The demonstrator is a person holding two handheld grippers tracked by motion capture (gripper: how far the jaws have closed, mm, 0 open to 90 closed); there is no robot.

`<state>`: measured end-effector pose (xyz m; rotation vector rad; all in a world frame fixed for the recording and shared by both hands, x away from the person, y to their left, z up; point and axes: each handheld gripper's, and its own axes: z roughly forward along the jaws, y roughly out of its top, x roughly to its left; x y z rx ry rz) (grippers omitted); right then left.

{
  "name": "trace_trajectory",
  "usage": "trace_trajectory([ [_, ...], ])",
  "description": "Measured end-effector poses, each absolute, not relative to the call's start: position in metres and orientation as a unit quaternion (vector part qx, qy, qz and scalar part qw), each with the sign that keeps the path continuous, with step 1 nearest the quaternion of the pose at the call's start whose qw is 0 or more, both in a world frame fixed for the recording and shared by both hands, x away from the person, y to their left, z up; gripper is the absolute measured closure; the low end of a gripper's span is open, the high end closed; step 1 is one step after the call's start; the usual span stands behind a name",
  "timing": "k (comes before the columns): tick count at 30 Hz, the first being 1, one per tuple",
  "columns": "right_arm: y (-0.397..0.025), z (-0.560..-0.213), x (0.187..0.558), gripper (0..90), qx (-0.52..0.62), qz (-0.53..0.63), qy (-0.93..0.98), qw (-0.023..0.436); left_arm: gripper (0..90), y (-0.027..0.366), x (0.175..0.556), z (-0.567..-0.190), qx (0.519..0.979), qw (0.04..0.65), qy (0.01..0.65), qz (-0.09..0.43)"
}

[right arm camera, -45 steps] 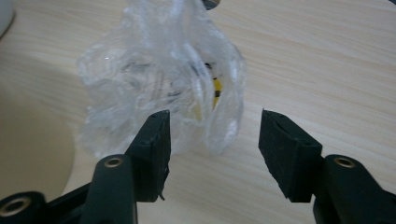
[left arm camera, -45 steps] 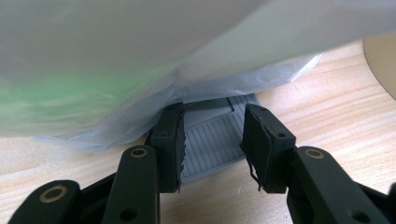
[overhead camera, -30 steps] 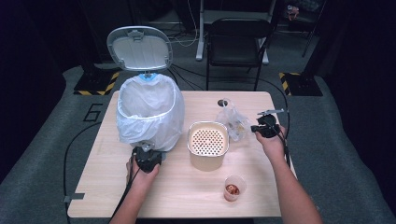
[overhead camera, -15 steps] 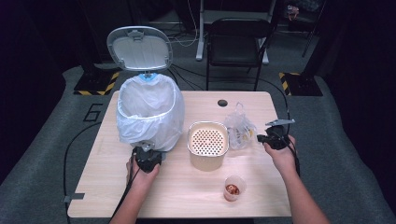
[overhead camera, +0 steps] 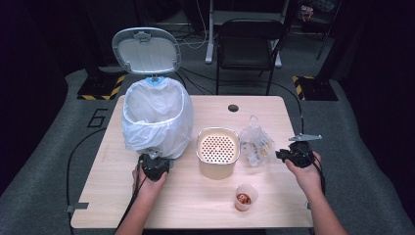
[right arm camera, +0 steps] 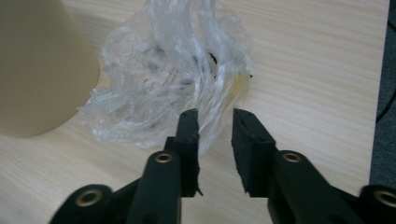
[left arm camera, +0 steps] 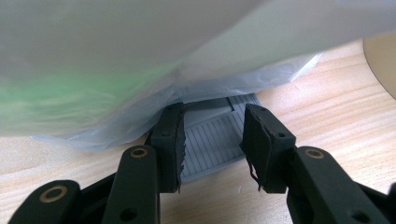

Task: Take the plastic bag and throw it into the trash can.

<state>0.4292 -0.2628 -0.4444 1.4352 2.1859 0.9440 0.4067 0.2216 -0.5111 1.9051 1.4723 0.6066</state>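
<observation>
- A dark room is being shown, with a wooden table [overhead camera: 205,205] in the middle and a black chair [overhead camera: 249,44] standing behind its far edge.
- A trash bin [overhead camera: 156,122] with a white liner is sitting near the far left corner of the table, and its lid [overhead camera: 146,50] is being kept up.
- The bin's pedal [left arm camera: 212,140] is being straddled by the left gripper [overhead camera: 154,167], whose jaws are standing apart, one on each side of it; whether the pedal is being touched cannot be told.
- A crumpled clear plastic bag [right arm camera: 173,70] is lying near the right edge of the table, just beside a cream strainer pot [overhead camera: 218,152].
- The right gripper [right arm camera: 214,140] is being held just in front of the bag, with its jaws a little apart and nothing being squeezed yet.
- A small cup [overhead camera: 244,197] is resting near the front edge.
- It is judged that the bin is being readied, while the bag is not yet being lifted or dropped in.
</observation>
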Motion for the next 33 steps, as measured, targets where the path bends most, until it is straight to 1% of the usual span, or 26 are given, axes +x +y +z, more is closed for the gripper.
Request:
trace_trajectory([
  [2,-0.262,-0.443,0.431,63.4,0.504,0.339,0.773,0.183,58.7,0.222,0.407,-0.511,0.726,0.323,0.561,0.231],
  [4,-0.26,-0.441,0.434,54.7,0.506,0.338,0.771,0.19,58.7,0.222,0.407,-0.511,0.726,0.324,0.561,0.231],
  [5,-0.26,-0.441,0.434,54.7,0.506,0.338,0.771,0.19,58.7,0.222,0.407,-0.511,0.726,0.324,0.561,0.231],
  [6,-0.257,-0.439,0.437,47.4,0.504,0.338,0.77,0.196,58.7,0.222,0.407,-0.511,0.726,0.324,0.561,0.232],
  [7,-0.257,-0.439,0.437,47.4,0.504,0.338,0.77,0.196,58.7,0.222,0.407,-0.511,0.726,0.324,0.561,0.232],
  [8,-0.253,-0.437,0.441,39.8,0.499,0.34,0.77,0.204,58.7,0.222,0.407,-0.511,0.726,0.324,0.561,0.231],
  [9,-0.253,-0.437,0.441,39.8,0.499,0.34,0.77,0.204,58.7,0.222,0.407,-0.511,0.726,0.324,0.561,0.232],
  [13,-0.244,-0.433,0.451,32.0,0.488,0.344,0.771,0.22,58.7,0.222,0.407,-0.511,0.727,0.323,0.56,0.231],
  [17,-0.239,-0.432,0.458,30.7,0.482,0.344,0.774,0.225,58.8,0.221,0.406,-0.512,0.724,0.326,0.562,0.232],
  [20,-0.232,-0.433,0.47,26.1,0.483,0.346,0.773,0.222,58.8,0.221,0.406,-0.512,0.724,0.327,0.562,0.231],
  [21,-0.232,-0.433,0.47,26.1,0.483,0.346,0.773,0.222,58.7,0.221,0.406,-0.512,0.724,0.327,0.562,0.231],
  [22,-0.229,-0.436,0.476,21.7,0.486,0.339,0.774,0.223,58.8,0.221,0.406,-0.512,0.723,0.327,0.562,0.232],
  [24,-0.225,-0.439,0.482,20.2,0.486,0.335,0.777,0.218,58.8,0.221,0.406,-0.512,0.723,0.327,0.562,0.232],
  [26,-0.222,-0.444,0.487,18.7,0.487,0.325,0.779,0.223,58.8,0.221,0.406,-0.512,0.724,0.328,0.561,0.232],
  [33,-0.219,-0.463,0.501,18.6,0.49,0.3,0.788,0.223,58.8,0.221,0.406,-0.512,0.724,0.329,0.561,0.232],
])
